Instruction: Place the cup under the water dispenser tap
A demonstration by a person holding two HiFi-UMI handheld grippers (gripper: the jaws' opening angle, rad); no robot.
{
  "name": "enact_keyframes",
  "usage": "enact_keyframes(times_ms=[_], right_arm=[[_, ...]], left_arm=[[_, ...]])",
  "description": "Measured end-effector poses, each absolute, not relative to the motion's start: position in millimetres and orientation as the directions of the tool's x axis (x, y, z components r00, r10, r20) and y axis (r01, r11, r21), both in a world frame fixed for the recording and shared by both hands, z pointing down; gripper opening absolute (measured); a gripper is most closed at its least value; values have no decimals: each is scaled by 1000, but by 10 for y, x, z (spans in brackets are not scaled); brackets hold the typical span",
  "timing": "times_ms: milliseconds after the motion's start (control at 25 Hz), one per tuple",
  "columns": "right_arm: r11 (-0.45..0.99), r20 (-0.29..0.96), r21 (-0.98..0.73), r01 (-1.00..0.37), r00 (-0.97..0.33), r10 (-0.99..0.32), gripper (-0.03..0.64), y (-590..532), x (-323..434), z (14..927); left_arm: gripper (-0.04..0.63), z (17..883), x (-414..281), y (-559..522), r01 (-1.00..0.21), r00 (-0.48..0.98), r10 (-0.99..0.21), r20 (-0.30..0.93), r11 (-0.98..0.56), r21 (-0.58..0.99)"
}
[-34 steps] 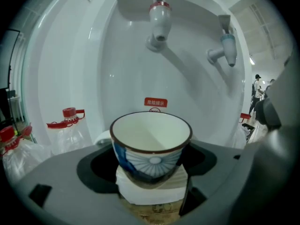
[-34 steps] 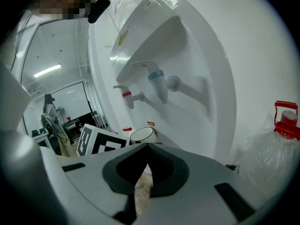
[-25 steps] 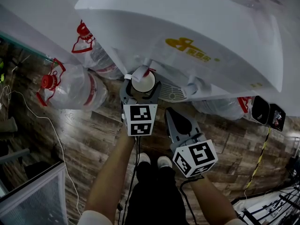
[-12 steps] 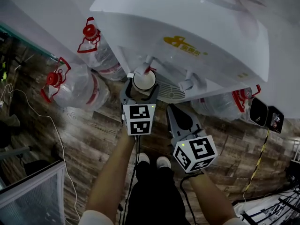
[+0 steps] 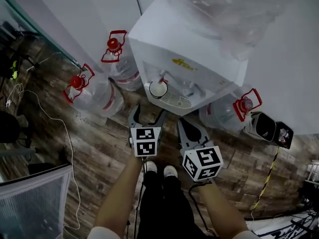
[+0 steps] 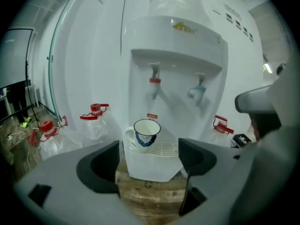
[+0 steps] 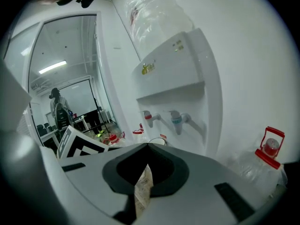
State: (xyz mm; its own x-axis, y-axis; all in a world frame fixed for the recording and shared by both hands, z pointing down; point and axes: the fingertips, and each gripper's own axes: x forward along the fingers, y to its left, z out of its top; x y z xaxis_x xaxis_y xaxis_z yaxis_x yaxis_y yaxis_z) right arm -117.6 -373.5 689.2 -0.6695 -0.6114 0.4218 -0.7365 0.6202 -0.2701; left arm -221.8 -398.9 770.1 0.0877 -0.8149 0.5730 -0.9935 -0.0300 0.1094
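Office, water dispenser [image 5: 185,54], spare bottles [image 5: 95,94], glass partition [image 7: 65,74]

Head view looks steeply down from above; both gripper views face forward from low, sharing the water dispenser [image 5: 179,44]

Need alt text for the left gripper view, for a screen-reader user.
A white cup with a blue band stands on the drip tray of a white water dispenser, beneath its red tap. The left gripper has its jaws apart and empty in front of the cup. Red-capped water bottles flank the dispenser.
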Motion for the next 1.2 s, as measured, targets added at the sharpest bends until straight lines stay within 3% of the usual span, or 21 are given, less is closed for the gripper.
enact_keyframes(times_ms=[520,760,1200], right_arm=[[622,423,-274,-734,-673,-607,21,-2914,-728,5861],[616,398,-256,-745,-662,-635,20,-2225,-592,5399],[612,324,-251,-750,-660,-678,21,-798,-430,4293]], left_arm=[[429,6367,-1874,-2872,-991,94,-809,580,-22,131],[377,5866,-1740,-2152,-991,106,-825,555,-45,122],[211,4635,-1608,-525,-993,101,-861,498,-58,101]])
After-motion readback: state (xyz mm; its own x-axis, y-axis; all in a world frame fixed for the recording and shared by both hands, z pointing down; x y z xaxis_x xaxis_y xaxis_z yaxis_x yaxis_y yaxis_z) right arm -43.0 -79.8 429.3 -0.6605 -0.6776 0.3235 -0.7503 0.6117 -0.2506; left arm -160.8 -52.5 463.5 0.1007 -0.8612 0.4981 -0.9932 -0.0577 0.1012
